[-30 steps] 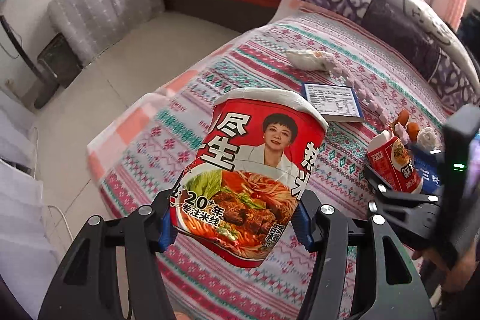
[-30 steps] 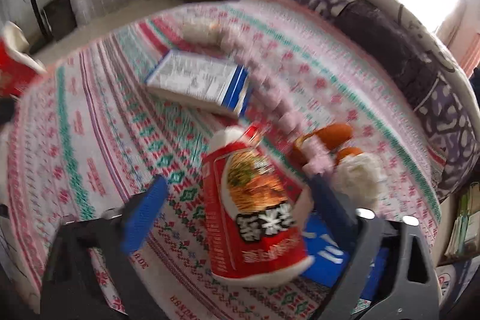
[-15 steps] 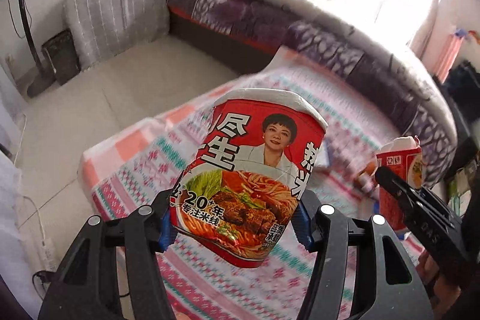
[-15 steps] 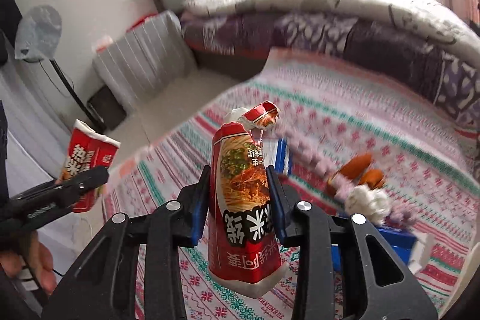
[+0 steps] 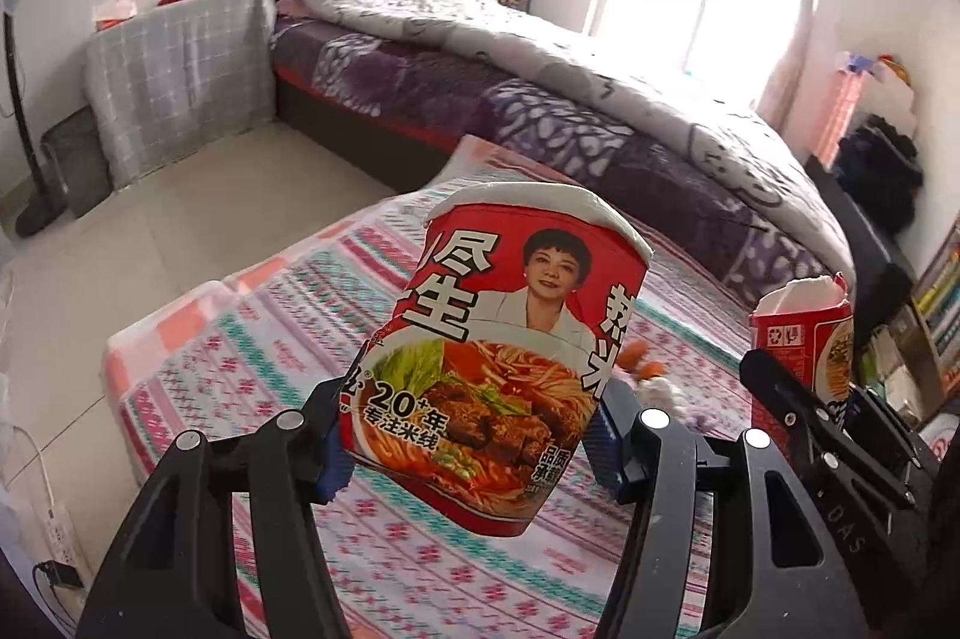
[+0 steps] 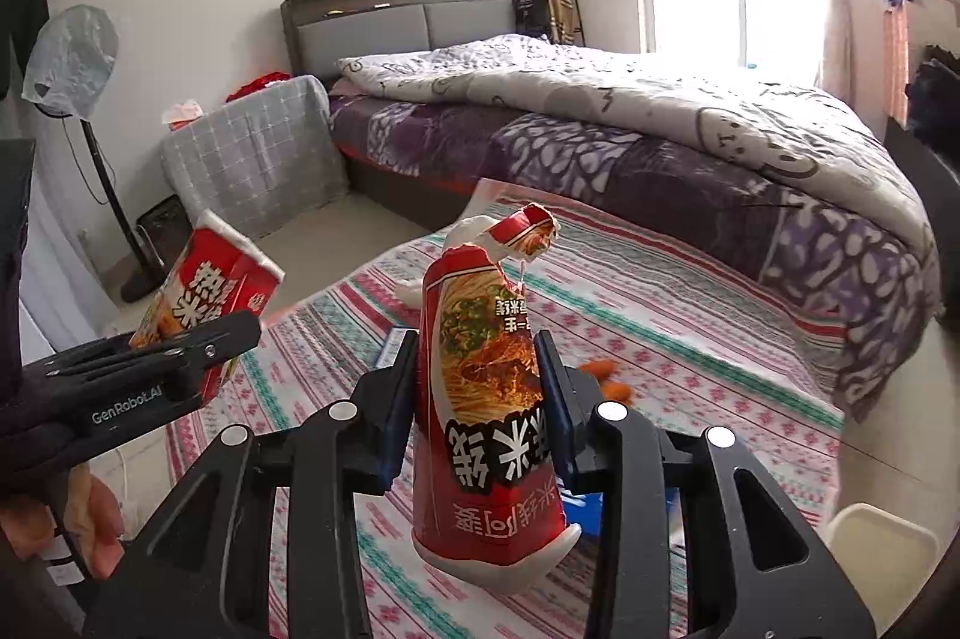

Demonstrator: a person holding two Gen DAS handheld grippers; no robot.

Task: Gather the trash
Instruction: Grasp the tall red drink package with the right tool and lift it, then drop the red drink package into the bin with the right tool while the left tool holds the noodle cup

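My left gripper is shut on a red instant-noodle cup with a woman's portrait, held in the air above the patterned cloth. It also shows at the left of the right wrist view. My right gripper is shut on a crushed, torn red noodle cup, also lifted. That crushed cup shows at the right edge of the left wrist view. Both cups are well above the table.
A blue box and orange-and-white small items lie on the cloth. A bed with a purple and white duvet stands behind. A covered cabinet, a fan stand and bare floor lie to the left.
Both grippers have risen and tilted up with their cups. The right gripper closed on the crushed cup and lifted it off the cloth; the view now takes in the room.
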